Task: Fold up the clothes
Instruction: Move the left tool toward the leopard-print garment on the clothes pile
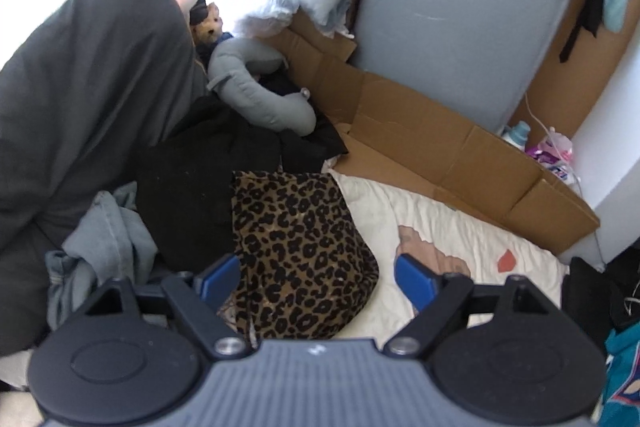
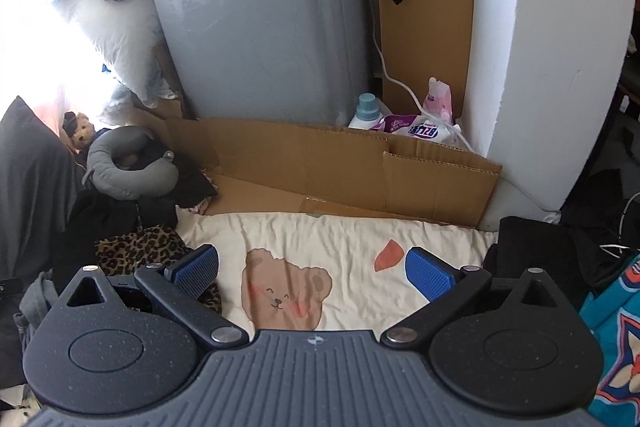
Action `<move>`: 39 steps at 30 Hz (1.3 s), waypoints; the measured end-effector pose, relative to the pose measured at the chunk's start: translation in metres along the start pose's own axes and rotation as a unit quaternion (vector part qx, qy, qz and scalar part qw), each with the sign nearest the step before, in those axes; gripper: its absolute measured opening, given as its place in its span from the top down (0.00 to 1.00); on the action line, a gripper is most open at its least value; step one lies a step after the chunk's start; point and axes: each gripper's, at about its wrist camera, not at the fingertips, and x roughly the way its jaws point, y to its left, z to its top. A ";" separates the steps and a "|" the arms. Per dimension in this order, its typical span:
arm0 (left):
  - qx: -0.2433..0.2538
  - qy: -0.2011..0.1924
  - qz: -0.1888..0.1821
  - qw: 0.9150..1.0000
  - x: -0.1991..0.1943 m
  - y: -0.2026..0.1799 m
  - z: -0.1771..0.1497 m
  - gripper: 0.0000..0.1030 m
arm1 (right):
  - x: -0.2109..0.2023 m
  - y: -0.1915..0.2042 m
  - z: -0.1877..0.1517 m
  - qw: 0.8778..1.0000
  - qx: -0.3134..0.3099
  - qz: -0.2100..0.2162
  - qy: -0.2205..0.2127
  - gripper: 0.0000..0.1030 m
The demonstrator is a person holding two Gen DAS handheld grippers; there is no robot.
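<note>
Jaws of your left hand-held gripper [image 1: 316,277] gape, holding nothing, because the leopard cloth [image 1: 304,251] at 12 o'clock needs grabbing; your right hand-held gripper [image 2: 312,269] gapes too.

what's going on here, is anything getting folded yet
Not yet. A person holds a gripper in each hand over a bed covered by a cream sheet with a bear print. Both the left gripper and right gripper are open and hold nothing. The left one points at a leopard-print garment lying beside a pile of dark clothes; the right one hangs over bare sheet.
</note>
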 end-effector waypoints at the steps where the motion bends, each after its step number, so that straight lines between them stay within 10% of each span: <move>1: 0.003 0.001 -0.002 1.000 0.007 0.000 0.000 0.14 | 0.006 0.000 0.000 1.000 0.001 -0.001 -0.001 0.00; 39: -0.036 0.008 0.022 0.999 0.189 0.040 -0.055 0.14 | 0.166 0.024 -0.089 0.992 -0.051 0.089 0.078 0.00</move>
